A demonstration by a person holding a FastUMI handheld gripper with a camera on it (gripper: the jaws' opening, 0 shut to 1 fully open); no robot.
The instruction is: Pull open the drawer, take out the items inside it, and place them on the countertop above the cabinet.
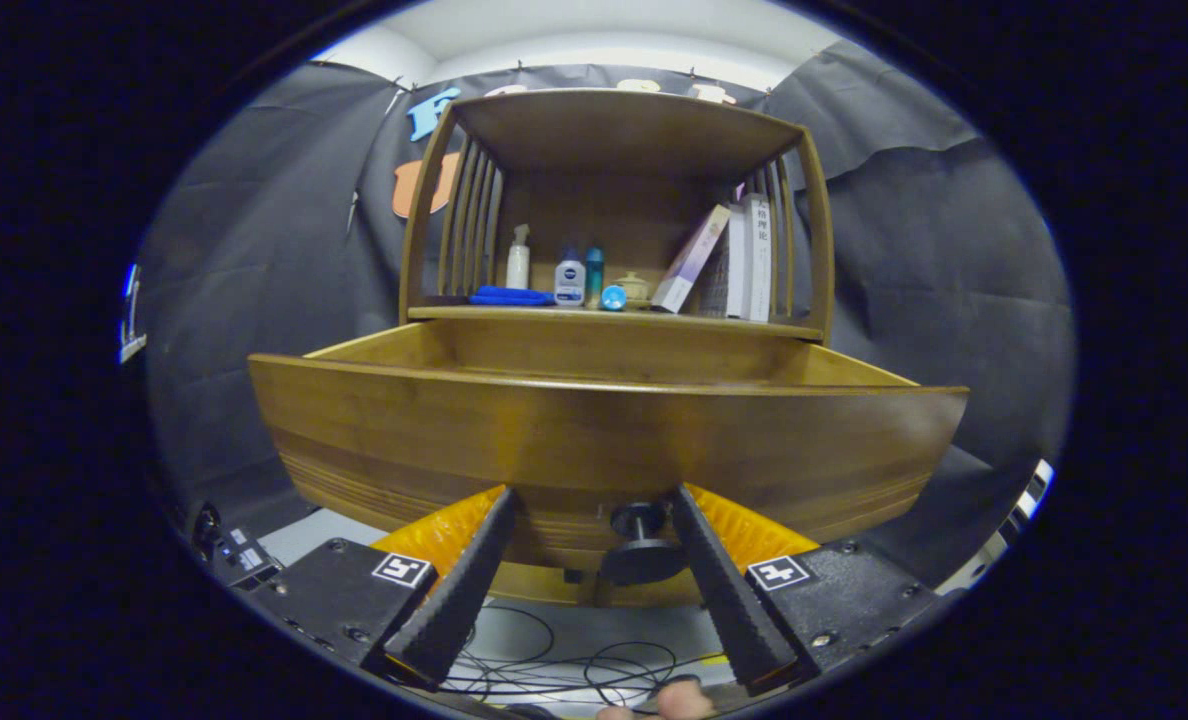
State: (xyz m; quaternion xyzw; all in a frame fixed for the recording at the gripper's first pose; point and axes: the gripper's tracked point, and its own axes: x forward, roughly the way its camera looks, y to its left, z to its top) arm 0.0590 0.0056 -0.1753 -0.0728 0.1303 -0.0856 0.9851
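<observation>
Our hand-held gripper (594, 560) holds its fingers apart, the drawer's knob (640, 545) between them, unclamped. The drawer (604, 440) stands pulled out below the worktop (614, 316); it looks heavy and stiff, best gripped by that knob.

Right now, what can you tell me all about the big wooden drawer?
The drawer is warm brown wood with a smooth, shiny front and thin grooves carved along its lower part. It is pulled out from the cabinet, below the shelf holding bottles and books. Its side walls run back to the cabinet. What lies inside is hidden behind the tall front. A dark round knob sticks out low on the front, between the fingers of the open gripper, nearer the right finger. Whether the fingers touch it is unclear.
</observation>
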